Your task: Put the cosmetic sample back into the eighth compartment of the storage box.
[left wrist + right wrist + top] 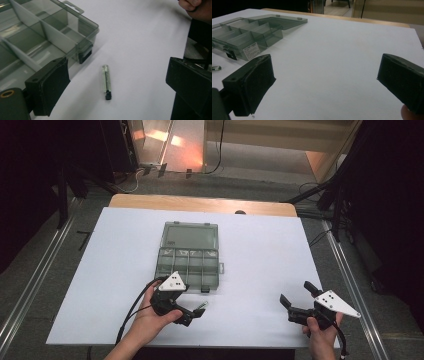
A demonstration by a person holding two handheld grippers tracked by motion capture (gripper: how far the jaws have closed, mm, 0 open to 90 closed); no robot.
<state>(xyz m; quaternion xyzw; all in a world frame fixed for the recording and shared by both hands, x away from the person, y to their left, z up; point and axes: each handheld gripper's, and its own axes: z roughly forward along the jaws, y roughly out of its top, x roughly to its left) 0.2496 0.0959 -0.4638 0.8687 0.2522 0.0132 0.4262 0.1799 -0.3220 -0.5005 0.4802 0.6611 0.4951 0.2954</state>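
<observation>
Between the left gripper (112,82) jaws lies what looks like a screwdriver (107,82)

Lab recording bay: metal rails (30,285), dark stands (62,195), floor cables (315,237).

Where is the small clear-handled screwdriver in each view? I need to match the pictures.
High view: clear-handled screwdriver lies on the white table, right beside the left gripper.
Left gripper view: centre, between the open jaws.
Right gripper view: just its end at the far left edge.
Shared landmark: the open compartment box, its black latch nearest the screwdriver.
</observation>
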